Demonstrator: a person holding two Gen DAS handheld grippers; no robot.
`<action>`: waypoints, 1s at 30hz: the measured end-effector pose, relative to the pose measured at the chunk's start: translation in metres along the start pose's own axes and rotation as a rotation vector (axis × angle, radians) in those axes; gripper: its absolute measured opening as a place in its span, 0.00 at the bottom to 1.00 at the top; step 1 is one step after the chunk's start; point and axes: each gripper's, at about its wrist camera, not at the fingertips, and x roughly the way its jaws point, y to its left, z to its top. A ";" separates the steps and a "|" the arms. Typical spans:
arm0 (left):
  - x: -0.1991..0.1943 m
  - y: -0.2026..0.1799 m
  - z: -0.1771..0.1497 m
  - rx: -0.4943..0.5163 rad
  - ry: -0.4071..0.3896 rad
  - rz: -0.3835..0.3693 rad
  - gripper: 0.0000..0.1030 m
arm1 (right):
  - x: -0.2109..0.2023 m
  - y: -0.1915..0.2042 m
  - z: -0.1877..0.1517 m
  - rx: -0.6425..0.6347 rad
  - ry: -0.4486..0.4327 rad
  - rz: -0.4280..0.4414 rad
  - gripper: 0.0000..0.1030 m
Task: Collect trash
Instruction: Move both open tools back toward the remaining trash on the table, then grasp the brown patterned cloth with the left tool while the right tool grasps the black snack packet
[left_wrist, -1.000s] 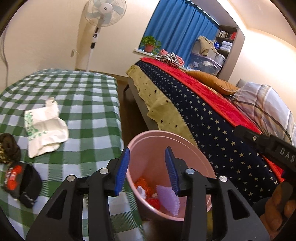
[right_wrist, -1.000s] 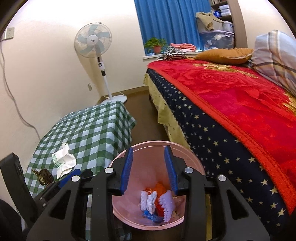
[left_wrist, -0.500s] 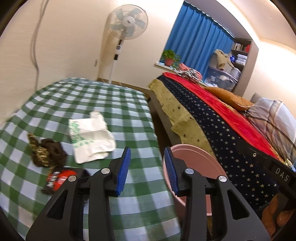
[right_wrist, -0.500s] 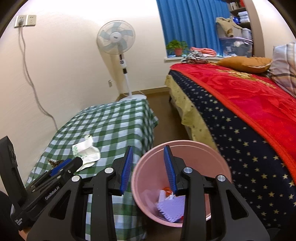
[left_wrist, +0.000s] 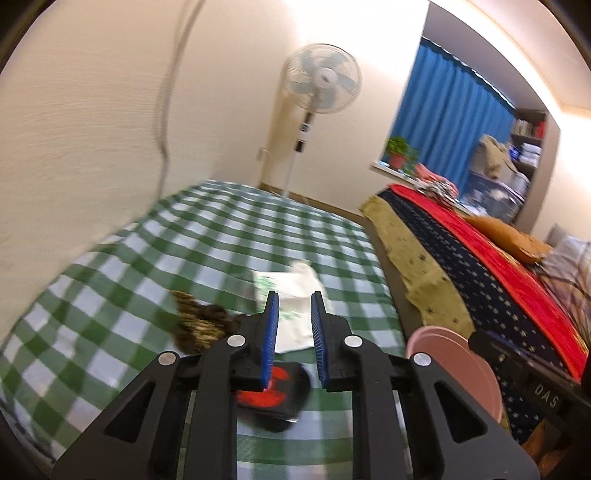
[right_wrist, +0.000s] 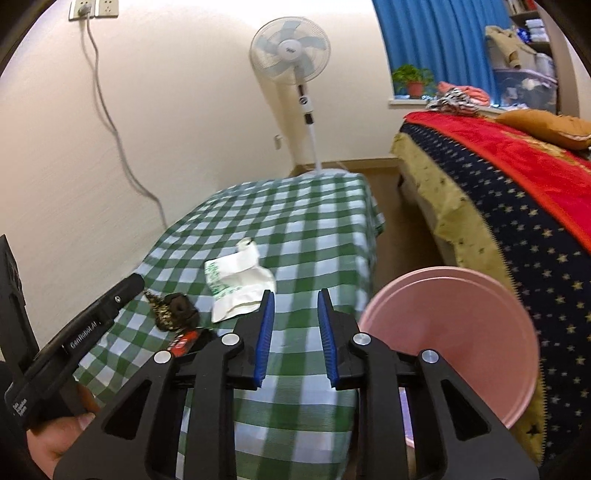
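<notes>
A green-checked table holds three pieces of trash: a white bag with green print, a dark brown crumpled wrapper and a black-and-red packet. My left gripper is open and empty, just above the black-and-red packet and in front of the white bag. My right gripper is open and empty over the table's near edge. A pink bin stands at the table's right; its contents are hidden.
A bed with a starred navy cover and red blanket runs along the right, past the bin. A standing fan is by the far wall. A cable hangs down the wall on the left.
Both grippers have swung left from over the pink bin to over the table. The left one now hovers over the black-and-red packet. Both stay open and empty.
</notes>
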 end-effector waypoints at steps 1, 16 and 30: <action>-0.001 0.006 0.001 -0.006 -0.005 0.024 0.17 | 0.003 0.003 -0.001 -0.002 0.005 0.010 0.24; 0.002 0.055 0.002 -0.101 -0.004 0.159 0.17 | 0.070 0.066 -0.026 -0.089 0.174 0.176 0.24; 0.019 0.074 0.000 -0.138 0.017 0.207 0.17 | 0.100 0.089 -0.041 -0.079 0.283 0.244 0.15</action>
